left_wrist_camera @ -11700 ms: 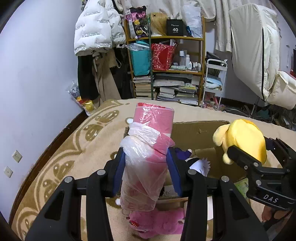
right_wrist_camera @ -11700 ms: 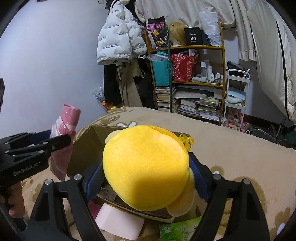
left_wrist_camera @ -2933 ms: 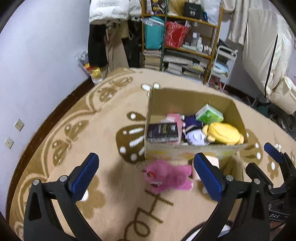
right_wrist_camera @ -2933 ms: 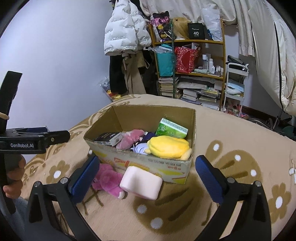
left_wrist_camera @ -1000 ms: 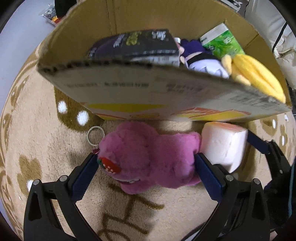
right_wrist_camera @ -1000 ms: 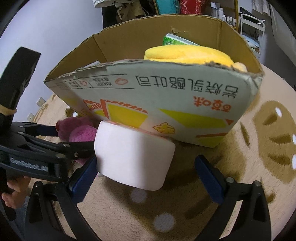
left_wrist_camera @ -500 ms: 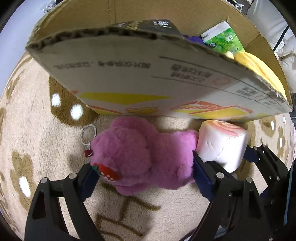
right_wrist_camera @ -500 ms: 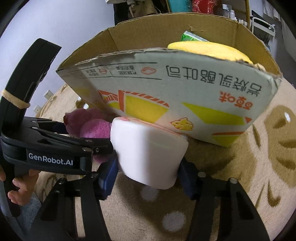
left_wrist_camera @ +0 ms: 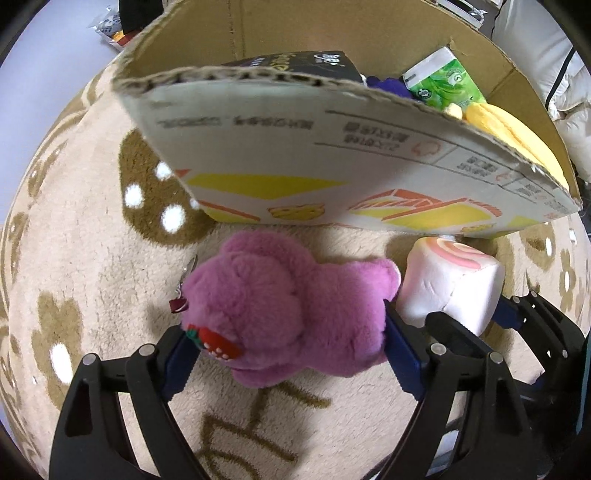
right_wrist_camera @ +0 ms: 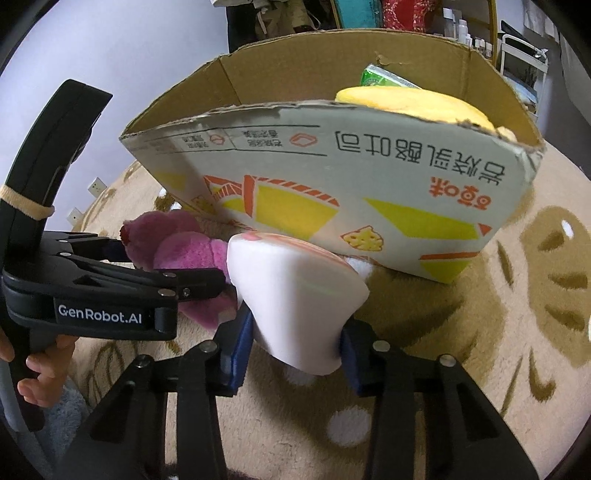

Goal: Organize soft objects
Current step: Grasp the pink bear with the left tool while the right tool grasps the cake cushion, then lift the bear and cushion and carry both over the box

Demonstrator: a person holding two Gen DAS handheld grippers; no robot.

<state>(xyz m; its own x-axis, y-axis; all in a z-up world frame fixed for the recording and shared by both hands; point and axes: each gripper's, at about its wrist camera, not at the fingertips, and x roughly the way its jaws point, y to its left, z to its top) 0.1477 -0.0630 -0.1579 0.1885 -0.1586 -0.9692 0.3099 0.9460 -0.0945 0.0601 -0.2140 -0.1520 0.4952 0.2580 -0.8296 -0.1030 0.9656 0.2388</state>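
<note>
My left gripper (left_wrist_camera: 286,354) is shut on a purple plush bear (left_wrist_camera: 280,314) with a red strawberry on it, low on the carpet in front of the cardboard box (left_wrist_camera: 332,177). My right gripper (right_wrist_camera: 291,343) is shut on a pale pink roll-cake cushion (right_wrist_camera: 295,295), which also shows in the left wrist view (left_wrist_camera: 448,291) beside the bear. The bear shows in the right wrist view (right_wrist_camera: 184,254) held by the left gripper (right_wrist_camera: 221,286). The box holds a yellow plush (left_wrist_camera: 509,140), a green tissue pack (left_wrist_camera: 443,81), a dark packet (left_wrist_camera: 295,64) and a purple toy.
Both toys lie close against the box's front wall (right_wrist_camera: 351,192). A beige carpet with brown flower patterns (left_wrist_camera: 92,258) covers the floor. A shelf with bottles and bags (right_wrist_camera: 406,14) stands behind the box by a lavender wall (right_wrist_camera: 129,74).
Both grippers have closed: the left on the purple bear, the right on the pink cushion, squeezing it. Both views sit slightly closer to the box front.
</note>
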